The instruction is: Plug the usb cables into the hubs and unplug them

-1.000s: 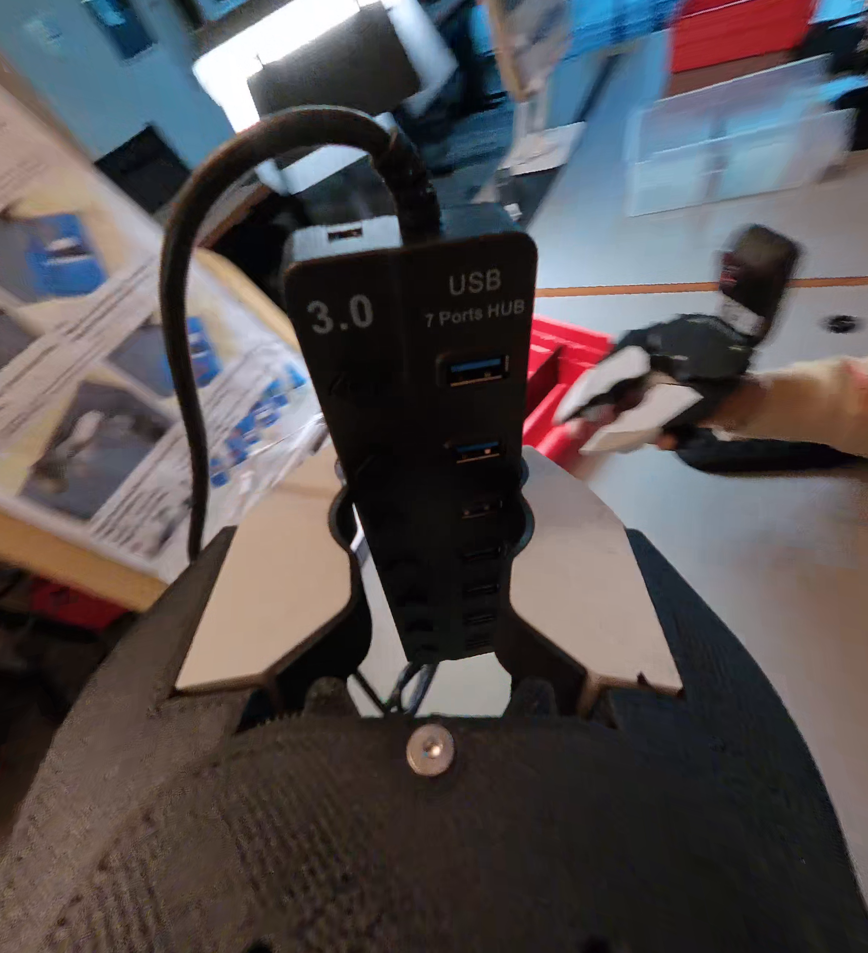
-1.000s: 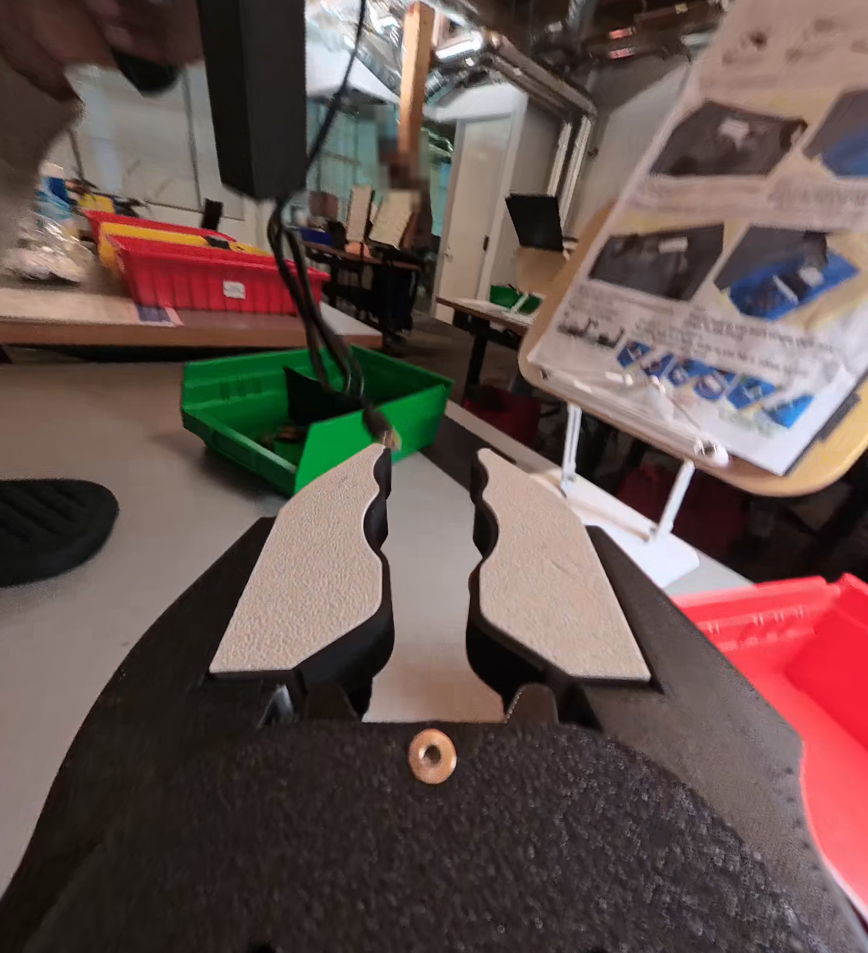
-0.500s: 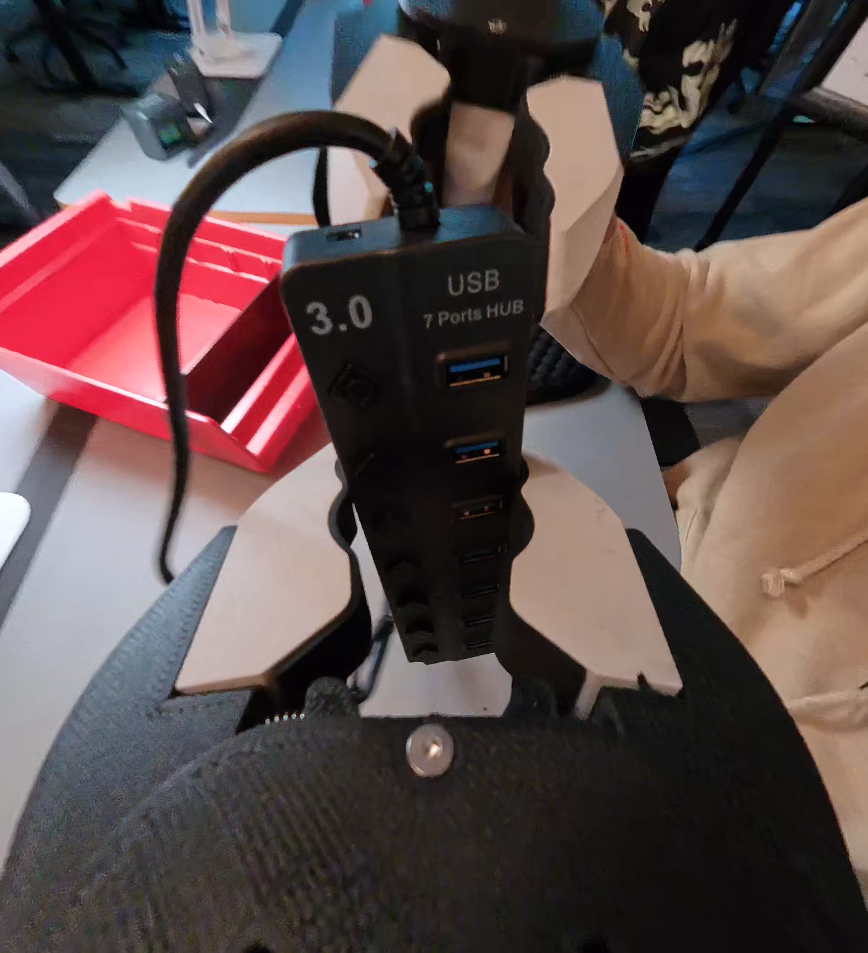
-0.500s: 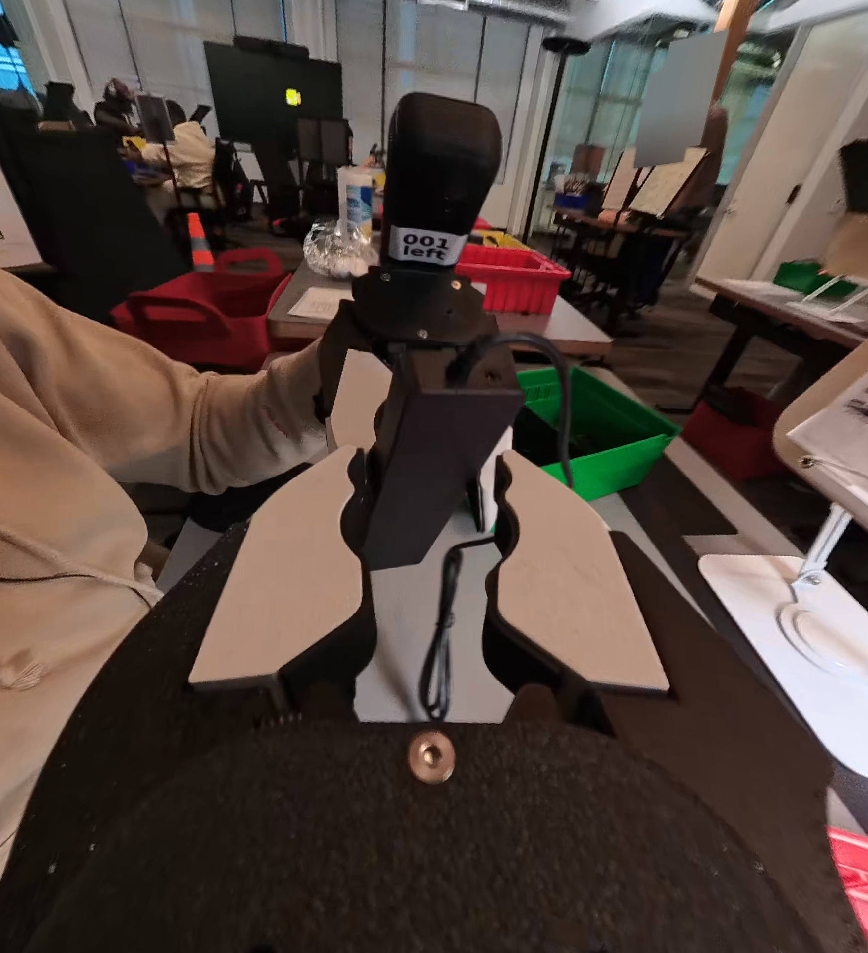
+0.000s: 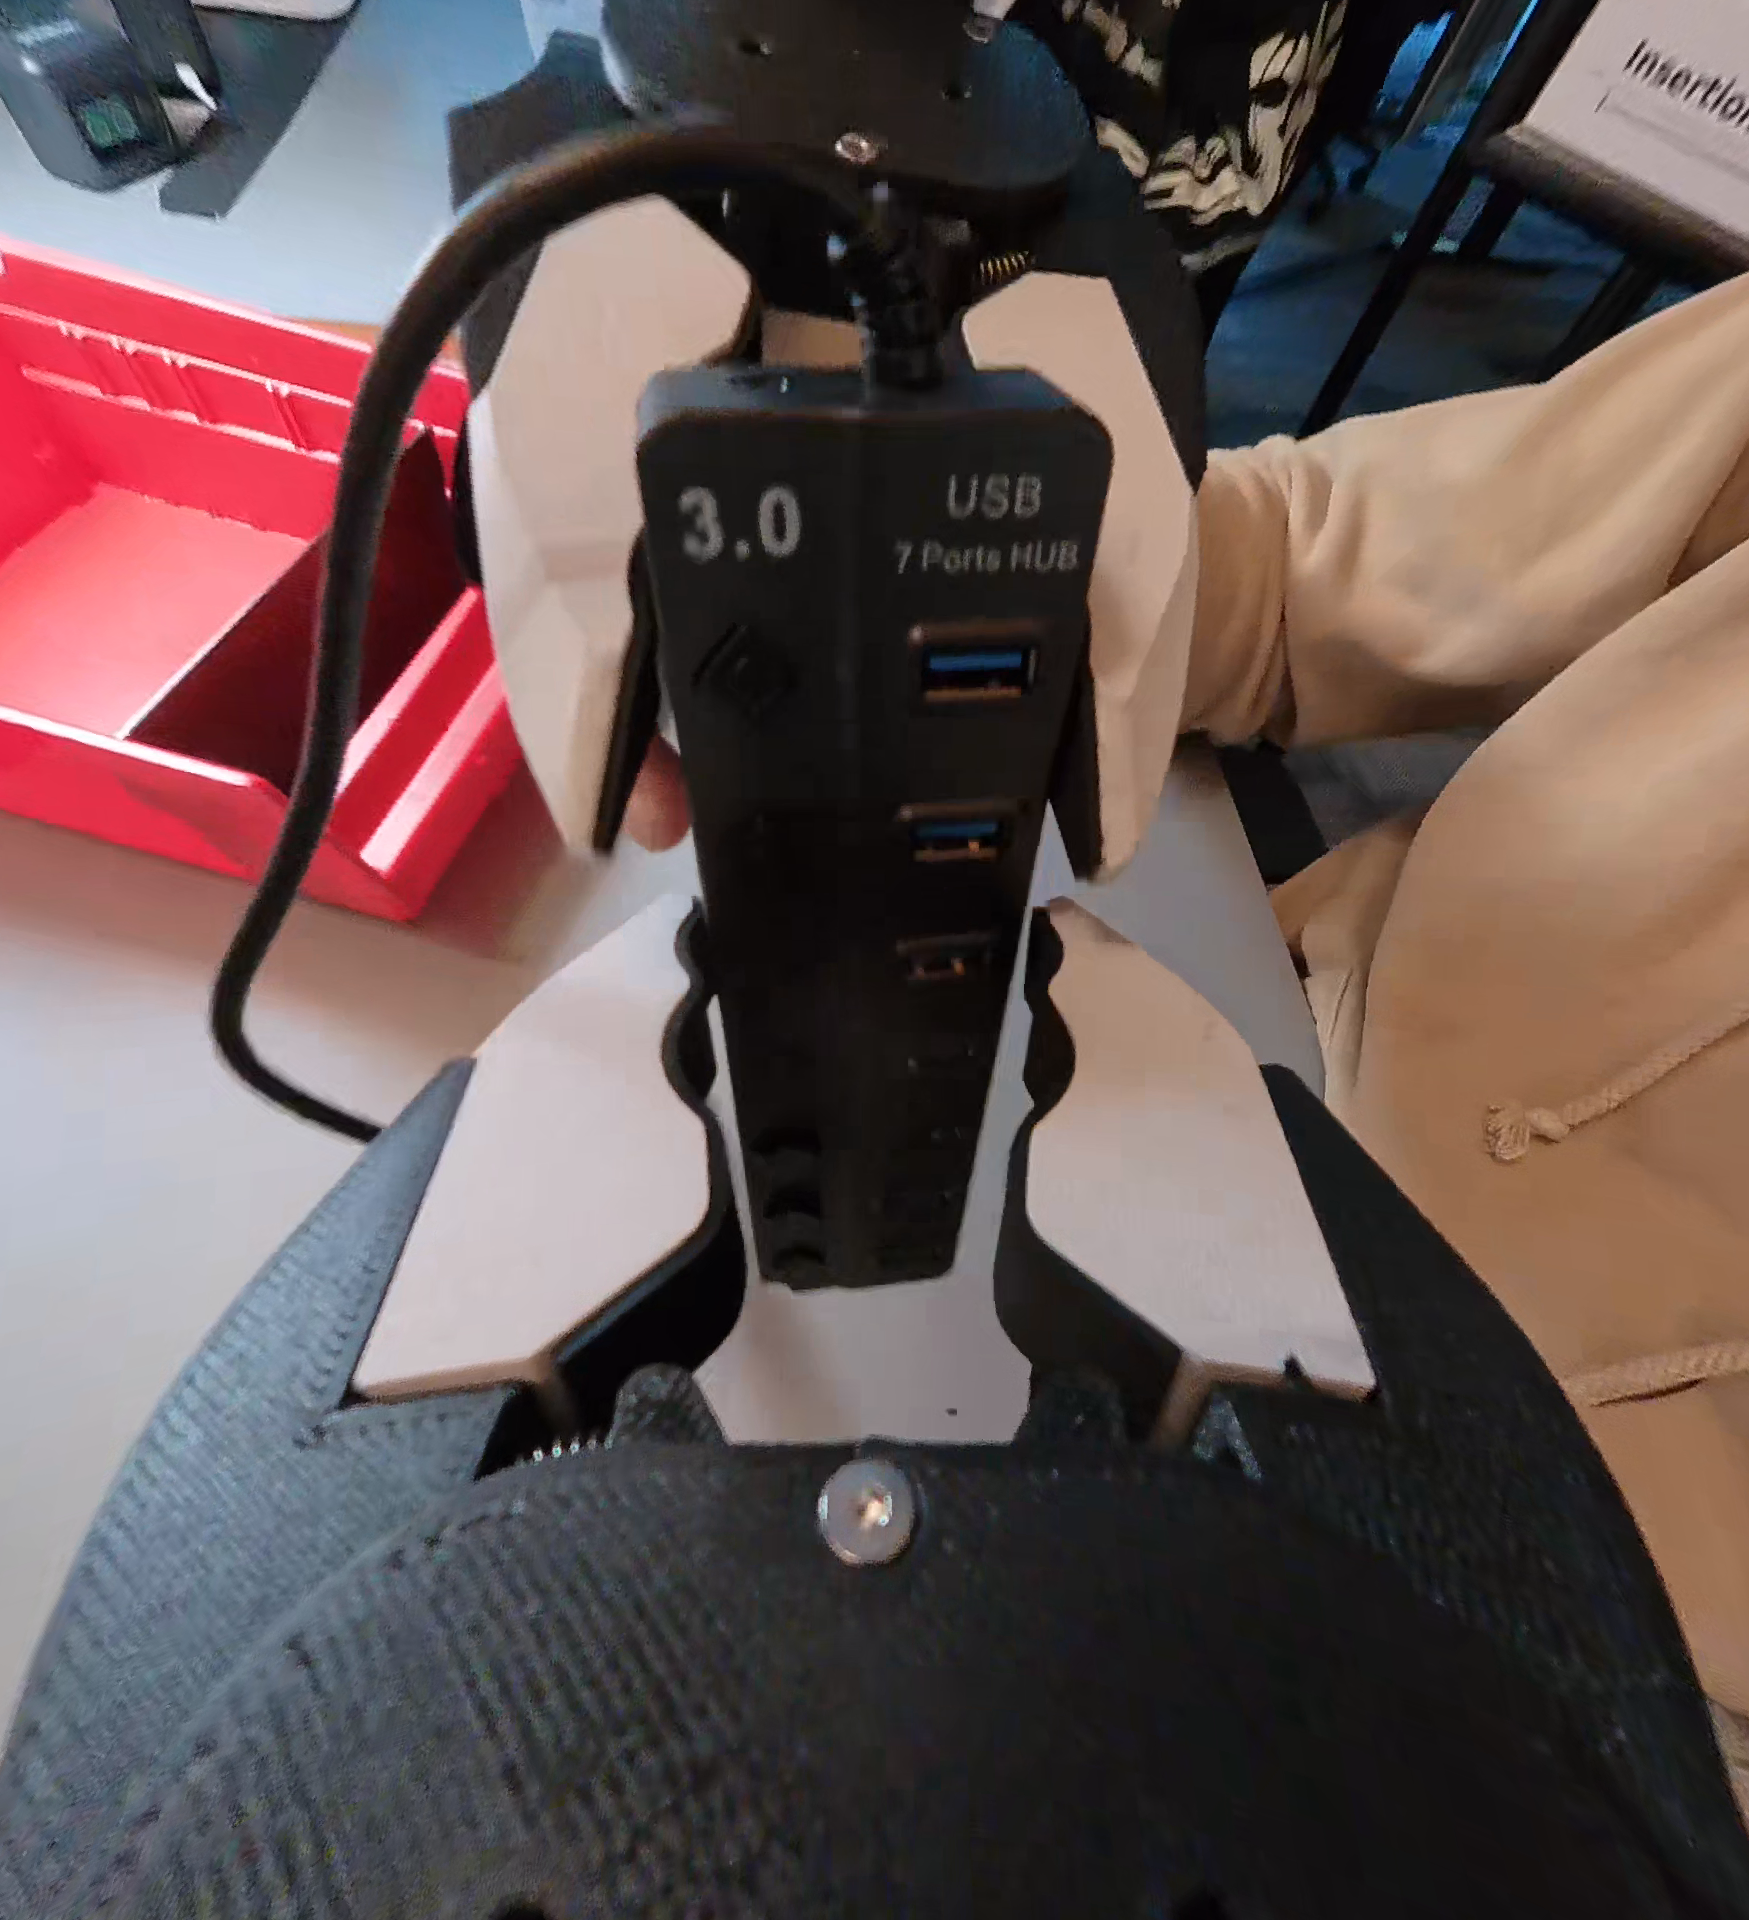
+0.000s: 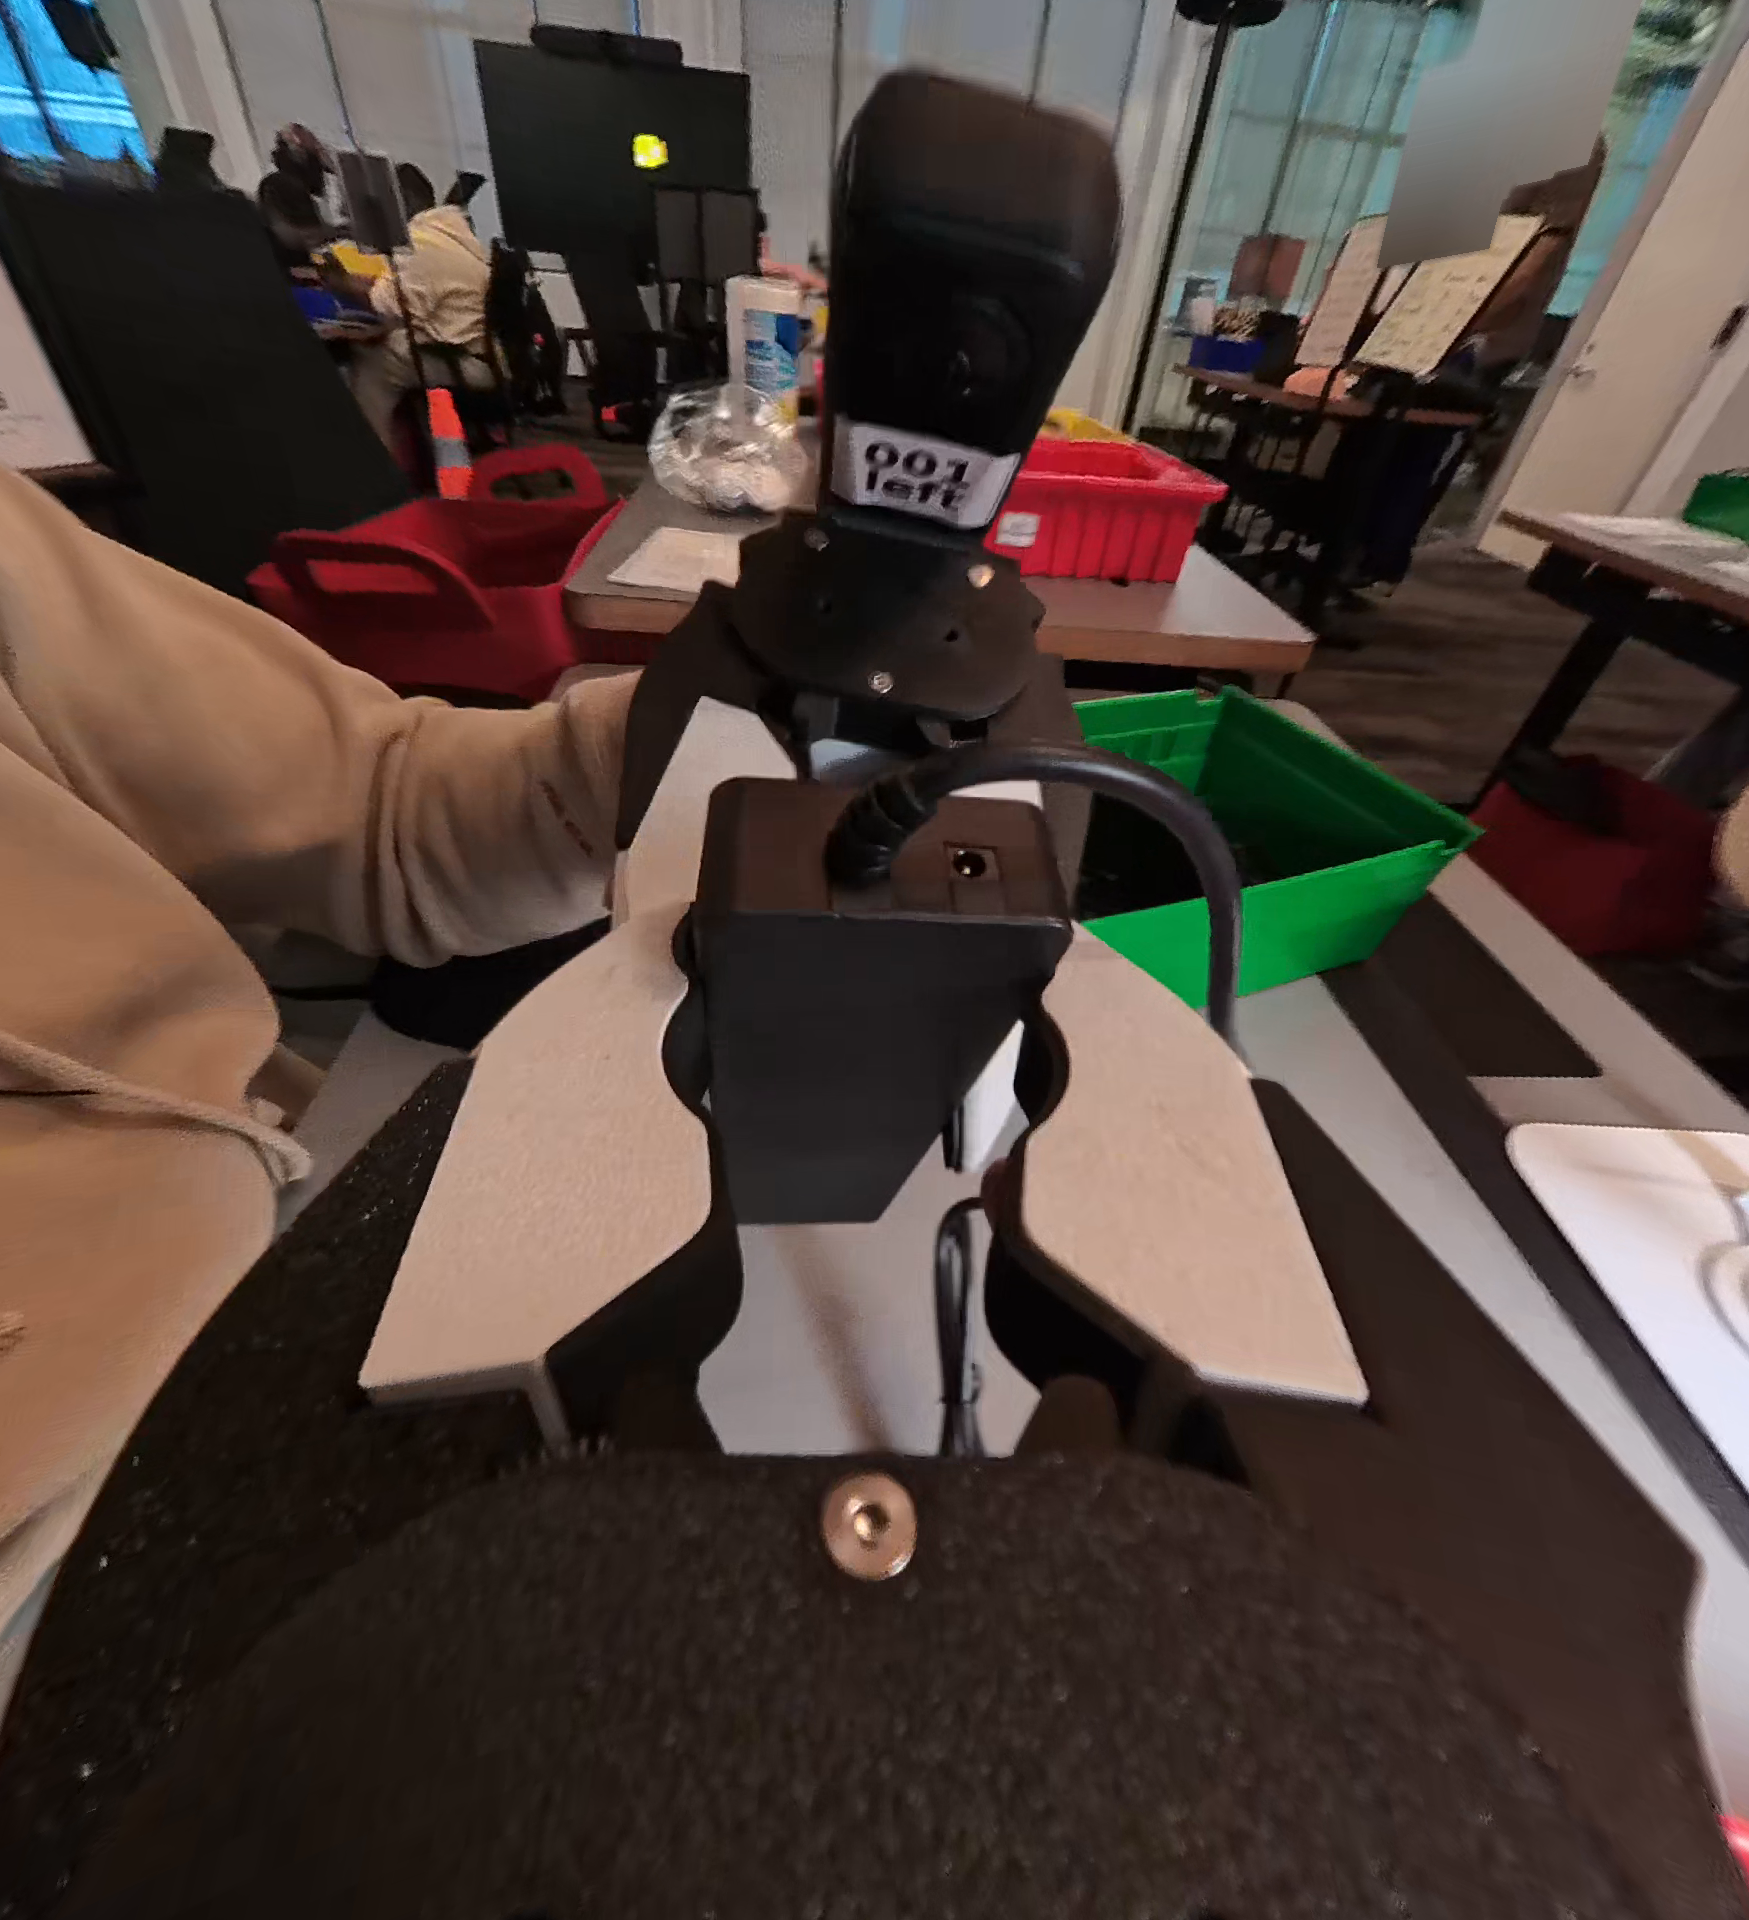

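A black seven-port USB hub (image 5: 849, 727) stands upright between my two grippers, above the grey table. My left gripper (image 5: 865, 925) is shut on its lower half, with the ports facing the camera. My right gripper (image 6: 865, 997) faces it from the other side, and its fingers press on both sides of the hub's cable end (image 6: 849, 1039). It also shows in the left wrist view (image 5: 849, 847). The hub's own black cable (image 5: 330, 623) loops from its top down to the table. All visible ports are empty.
A red bin (image 5: 122, 582) sits on the table to the left in the left wrist view. A green bin (image 6: 1296, 883) and a white stand base (image 6: 1628, 1247) are to the right in the right wrist view. A person's beige sleeve (image 5: 1472, 623) is close by.
My left gripper has swung the hub round to face my right gripper. My right gripper has opened wider and closed in, so the hub's top end now sits between its fingers.
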